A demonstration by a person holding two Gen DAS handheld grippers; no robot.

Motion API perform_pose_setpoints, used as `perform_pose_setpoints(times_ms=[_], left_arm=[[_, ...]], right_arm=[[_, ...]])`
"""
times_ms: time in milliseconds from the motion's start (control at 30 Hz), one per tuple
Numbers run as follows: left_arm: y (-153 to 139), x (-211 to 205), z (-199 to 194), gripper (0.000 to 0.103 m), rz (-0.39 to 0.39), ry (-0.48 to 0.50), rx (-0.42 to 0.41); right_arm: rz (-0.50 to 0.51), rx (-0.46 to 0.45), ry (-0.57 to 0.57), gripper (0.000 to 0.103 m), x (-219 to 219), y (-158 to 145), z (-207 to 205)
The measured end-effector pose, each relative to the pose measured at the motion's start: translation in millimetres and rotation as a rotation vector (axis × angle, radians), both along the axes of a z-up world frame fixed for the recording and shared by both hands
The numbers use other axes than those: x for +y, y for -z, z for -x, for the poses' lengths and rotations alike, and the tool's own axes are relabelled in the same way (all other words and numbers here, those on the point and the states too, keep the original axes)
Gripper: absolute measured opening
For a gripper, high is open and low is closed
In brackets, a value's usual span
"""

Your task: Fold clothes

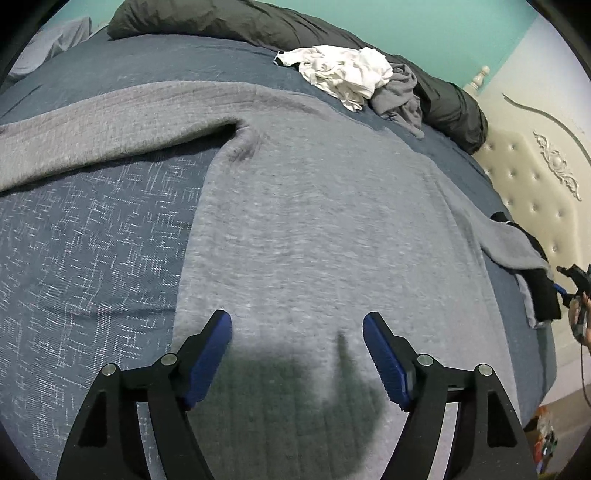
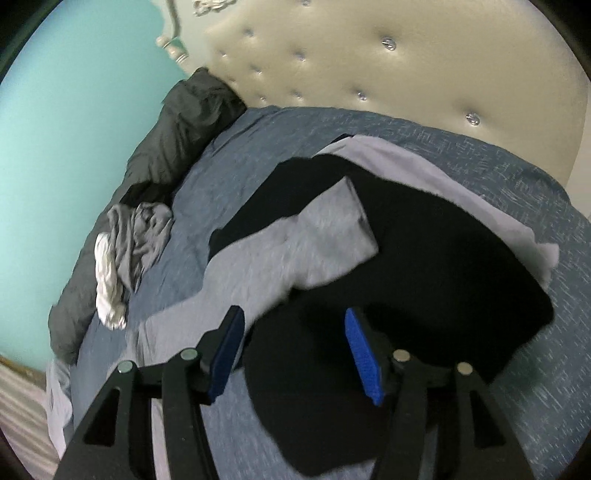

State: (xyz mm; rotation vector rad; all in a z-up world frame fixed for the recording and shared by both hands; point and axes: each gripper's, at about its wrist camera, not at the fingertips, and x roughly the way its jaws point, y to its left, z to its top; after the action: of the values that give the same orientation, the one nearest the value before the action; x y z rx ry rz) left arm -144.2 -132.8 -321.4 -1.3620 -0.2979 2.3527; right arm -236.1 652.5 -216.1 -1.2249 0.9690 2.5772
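A grey sweater [image 1: 314, 221] lies spread flat on the blue bedspread [image 1: 92, 240], one sleeve stretched to the left, the other reaching right. My left gripper [image 1: 297, 328] is open and empty just above the sweater's lower body. In the right wrist view the sweater's right sleeve [image 2: 317, 236] lies across a black garment [image 2: 443, 266]. My right gripper [image 2: 293, 325] is open and empty above the black garment, close to the sleeve's edge. The right gripper also shows at the far right of the left wrist view [image 1: 576, 280].
A crumpled white garment [image 1: 343, 72] and a grey one [image 1: 400, 94] lie at the far side of the bed beside a dark rolled duvet [image 1: 221, 22]. A light lavender cloth [image 2: 424, 162] lies under the black garment. A cream tufted headboard [image 2: 388, 55] stands behind.
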Motion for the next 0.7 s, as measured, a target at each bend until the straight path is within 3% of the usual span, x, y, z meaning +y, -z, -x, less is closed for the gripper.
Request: perform_pose_setpoints(times_ms=[300, 600, 633, 700], left_arm=[[3.9, -0.2, 0.5, 0.081, -0.010, -0.016, 0.033], [11.5, 0.5, 2.3, 0.082, 0.009, -0.010, 0.034], [12.1, 0.8, 2.4, 0.082, 0.011, -0.009, 0.033], [13.1, 1.4, 3.0, 0.082, 0.014, -0.005, 0.033]], right_arm=[[-0.039, 0.008, 0.084, 0.061, 21.5, 9.3, 20.6], [-0.112, 0.027, 0.086, 0.061, 24.1, 12.3, 34.3], [-0.124, 0.028, 0.084, 0.056, 23.6, 12.3, 35.2], [-0.158, 0.022, 0.072, 0.034, 20.7, 11.2, 36.6]])
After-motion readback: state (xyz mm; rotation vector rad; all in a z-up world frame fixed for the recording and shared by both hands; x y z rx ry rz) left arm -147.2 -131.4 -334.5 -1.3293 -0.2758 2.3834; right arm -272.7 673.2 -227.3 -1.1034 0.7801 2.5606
